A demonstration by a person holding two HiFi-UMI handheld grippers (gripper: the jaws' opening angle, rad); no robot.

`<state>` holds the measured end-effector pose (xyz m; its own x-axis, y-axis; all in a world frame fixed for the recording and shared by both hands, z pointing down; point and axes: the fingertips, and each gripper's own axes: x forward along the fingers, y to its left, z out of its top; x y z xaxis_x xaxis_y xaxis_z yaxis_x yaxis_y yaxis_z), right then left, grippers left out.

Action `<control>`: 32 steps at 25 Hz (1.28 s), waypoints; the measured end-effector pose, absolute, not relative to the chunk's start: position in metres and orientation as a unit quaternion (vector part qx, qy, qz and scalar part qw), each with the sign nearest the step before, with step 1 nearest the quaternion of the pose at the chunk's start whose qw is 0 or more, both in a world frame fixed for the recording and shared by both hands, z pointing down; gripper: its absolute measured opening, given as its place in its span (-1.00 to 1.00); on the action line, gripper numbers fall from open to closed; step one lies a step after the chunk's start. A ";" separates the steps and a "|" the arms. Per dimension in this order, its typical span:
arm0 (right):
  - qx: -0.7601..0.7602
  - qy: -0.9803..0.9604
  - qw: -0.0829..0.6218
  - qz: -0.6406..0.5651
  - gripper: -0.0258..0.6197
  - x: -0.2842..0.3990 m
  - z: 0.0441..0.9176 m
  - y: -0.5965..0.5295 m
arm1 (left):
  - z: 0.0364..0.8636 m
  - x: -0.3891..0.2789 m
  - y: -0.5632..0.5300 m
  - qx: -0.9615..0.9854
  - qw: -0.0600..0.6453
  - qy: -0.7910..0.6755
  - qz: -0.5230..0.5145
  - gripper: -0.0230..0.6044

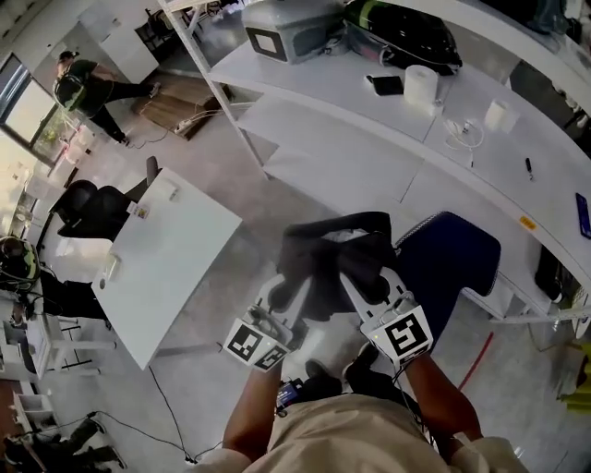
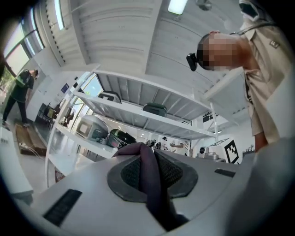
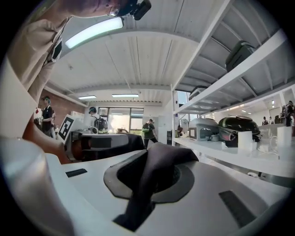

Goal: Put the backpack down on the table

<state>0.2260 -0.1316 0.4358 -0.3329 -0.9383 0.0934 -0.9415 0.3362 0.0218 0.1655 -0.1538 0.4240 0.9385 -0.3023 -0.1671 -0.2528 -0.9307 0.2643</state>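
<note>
I hold a dark backpack [image 1: 325,257] up in front of me, above the floor, with both grippers. In the head view my left gripper [image 1: 282,294] grips its left side and my right gripper [image 1: 362,282] its right side. In the left gripper view a dark strap [image 2: 148,168] runs between the pads of the left gripper [image 2: 150,177], pinched. The right gripper view shows the right gripper [image 3: 150,182] shut the same way on a dark fold of strap [image 3: 154,166]. Most of the bag's body hangs hidden below the grippers.
A white table [image 1: 175,249] stands to the left, a blue chair [image 1: 457,259] just right of the bag. A long white bench [image 1: 332,102] ahead carries a paper roll [image 1: 420,85], a phone [image 1: 385,85], a grey box [image 1: 291,28] and a black bag [image 1: 406,37]. A person [image 1: 88,88] stands far left.
</note>
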 end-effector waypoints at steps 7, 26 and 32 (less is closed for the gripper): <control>0.530 -0.847 0.040 -0.028 -0.73 0.118 0.392 -0.178 | 0.382 0.053 -0.185 0.970 0.073 -0.196 -0.128 -0.76; 0.398 -0.910 0.005 -0.117 -0.73 -0.139 0.298 -0.272 | 0.287 -0.204 -0.250 0.927 -0.041 -0.334 -0.168 -0.76; 0.340 -0.933 -0.003 -0.117 -0.73 -0.201 0.281 -0.307 | 0.268 -0.263 -0.277 0.900 -0.072 -0.396 -0.168 -0.76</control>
<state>-0.2013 -0.3072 0.2805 -0.7687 -0.6339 -0.0845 -0.6352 0.7414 0.2164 -0.2628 -0.2769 0.2679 0.6302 -0.6884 -0.3591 -0.7368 -0.6761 0.0031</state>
